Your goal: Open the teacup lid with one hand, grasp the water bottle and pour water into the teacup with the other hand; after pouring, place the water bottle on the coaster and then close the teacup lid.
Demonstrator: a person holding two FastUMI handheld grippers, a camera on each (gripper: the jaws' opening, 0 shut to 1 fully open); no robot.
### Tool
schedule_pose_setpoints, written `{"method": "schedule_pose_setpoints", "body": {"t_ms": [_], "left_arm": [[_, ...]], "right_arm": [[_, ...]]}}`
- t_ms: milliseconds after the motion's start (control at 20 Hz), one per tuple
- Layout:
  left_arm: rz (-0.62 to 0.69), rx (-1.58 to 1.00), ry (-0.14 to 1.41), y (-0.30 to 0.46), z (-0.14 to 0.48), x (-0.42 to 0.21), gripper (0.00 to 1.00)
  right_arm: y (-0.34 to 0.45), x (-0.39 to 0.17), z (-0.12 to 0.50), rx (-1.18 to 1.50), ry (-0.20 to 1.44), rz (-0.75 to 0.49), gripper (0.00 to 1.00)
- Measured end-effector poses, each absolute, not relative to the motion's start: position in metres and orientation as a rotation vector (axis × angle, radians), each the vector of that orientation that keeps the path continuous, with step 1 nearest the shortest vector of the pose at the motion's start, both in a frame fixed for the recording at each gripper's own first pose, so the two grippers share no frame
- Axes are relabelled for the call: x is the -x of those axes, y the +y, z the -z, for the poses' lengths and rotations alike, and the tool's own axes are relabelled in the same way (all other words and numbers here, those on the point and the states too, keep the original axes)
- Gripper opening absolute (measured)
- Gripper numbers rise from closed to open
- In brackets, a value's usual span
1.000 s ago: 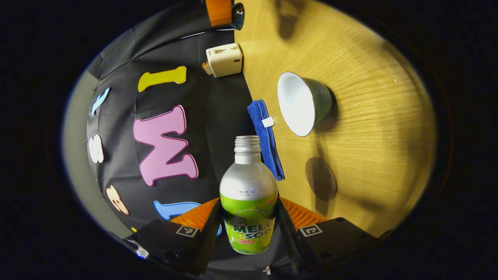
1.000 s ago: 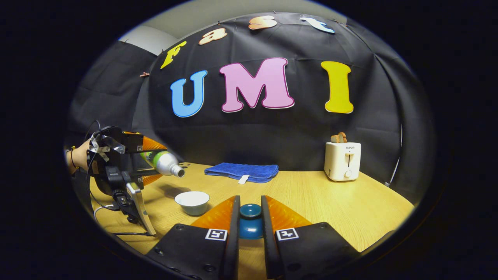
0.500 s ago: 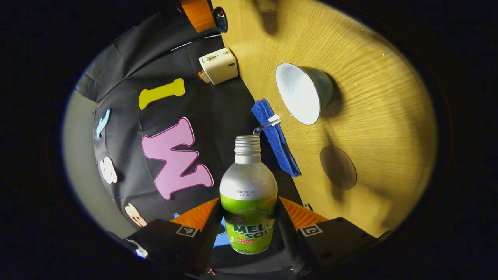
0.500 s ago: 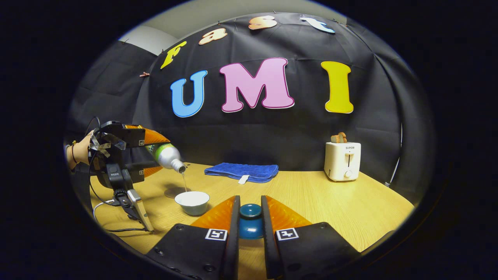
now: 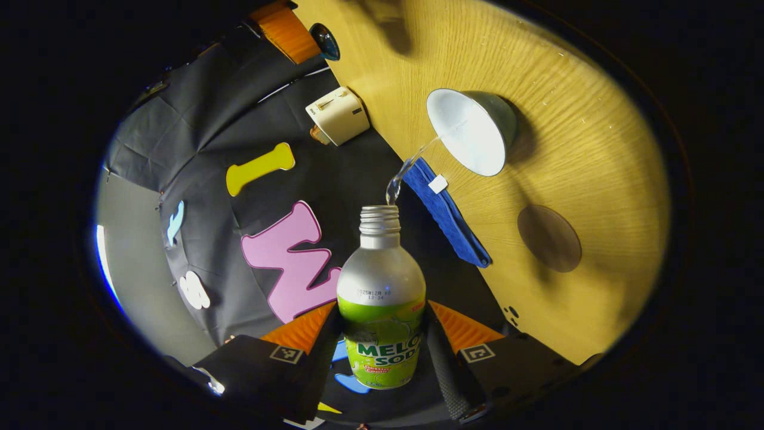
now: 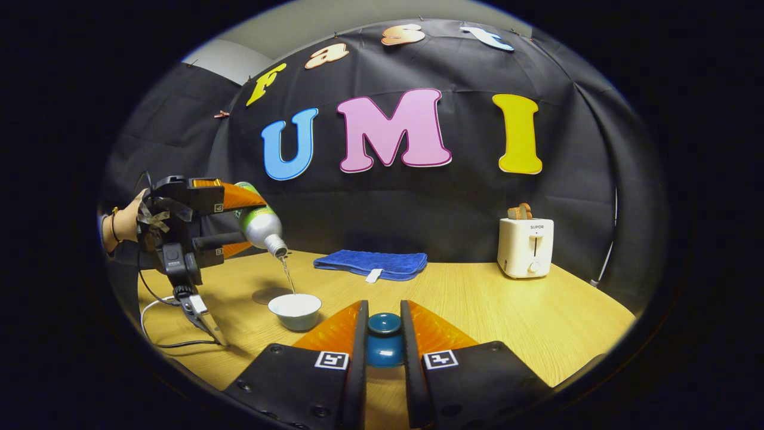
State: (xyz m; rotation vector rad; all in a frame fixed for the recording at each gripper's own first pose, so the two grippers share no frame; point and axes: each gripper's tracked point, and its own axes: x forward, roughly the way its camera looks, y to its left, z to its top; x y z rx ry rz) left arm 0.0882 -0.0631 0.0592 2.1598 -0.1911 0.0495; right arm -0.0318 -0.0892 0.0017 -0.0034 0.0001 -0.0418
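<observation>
My left gripper [image 5: 382, 334] squeezes the water bottle [image 5: 381, 298], tipped so water [image 6: 288, 276] falls into the teacup [image 6: 295, 310] on the worktop [image 6: 477, 298]. My right gripper [image 6: 383, 340] pinches the teacup lid [image 6: 384, 349] nearby.

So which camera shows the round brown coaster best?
The left gripper view: the coaster lies bare on the table, its whole disc visible. In the right gripper view it is a thin dark sliver behind the teacup.
</observation>
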Motion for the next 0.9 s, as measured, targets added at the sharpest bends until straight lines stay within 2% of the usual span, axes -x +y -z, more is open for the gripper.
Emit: {"method": "schedule_pose_setpoints", "body": {"t_ms": [350,650,900], "left_arm": [[-0.086,-2.299,-0.284,-0.065,-0.08,-0.089,0.8],[-0.115,-2.347,-0.432,-0.078,-0.088,-0.091,0.8],[-0.106,-2.309,-0.388,-0.075,-0.088,-0.092,0.8]], "right_arm": [[-0.089,0.031,-0.002,0.004,0.0,0.042,0.31],[-0.089,0.031,-0.002,0.004,0.0,0.042,0.31],[-0.089,0.031,-0.002,0.004,0.0,0.042,0.31]]}}
